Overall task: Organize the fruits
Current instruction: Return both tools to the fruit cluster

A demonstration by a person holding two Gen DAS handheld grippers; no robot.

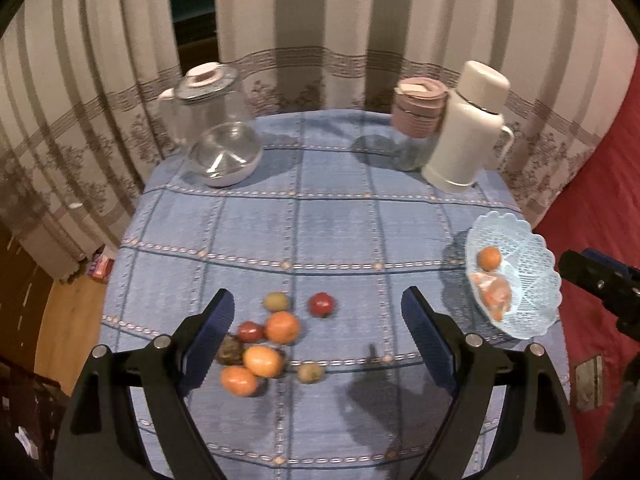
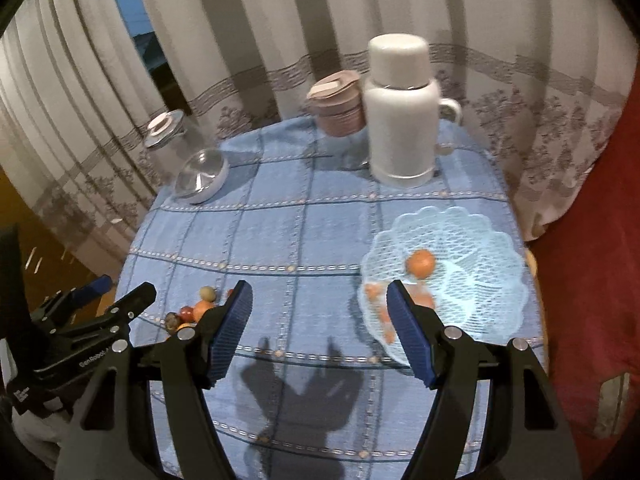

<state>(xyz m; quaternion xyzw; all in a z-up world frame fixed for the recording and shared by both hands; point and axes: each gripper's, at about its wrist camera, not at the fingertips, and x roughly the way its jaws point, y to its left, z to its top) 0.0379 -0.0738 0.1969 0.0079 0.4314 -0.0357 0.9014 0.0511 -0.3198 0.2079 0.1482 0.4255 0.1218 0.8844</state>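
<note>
your left gripper (image 1: 318, 334) hangs wide and empty above the loose fruit pile (image 1: 266, 340); your right gripper (image 2: 320, 332), also parted and empty, sits near the blue basket (image 2: 480, 240), ready to receive.

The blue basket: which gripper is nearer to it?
Right. The right gripper hovers with one finger overlapping the blue basket's near edge; the left gripper hangs open over the loose fruit pile, farther off.

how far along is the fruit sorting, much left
Barely started. Done: one orange and a few orange pieces lie in the blue basket. In hand: nothing; the left gripper and right gripper hang over the table with jaws open and empty. Left: the pile of loose fruit on the tablecloth.
</note>
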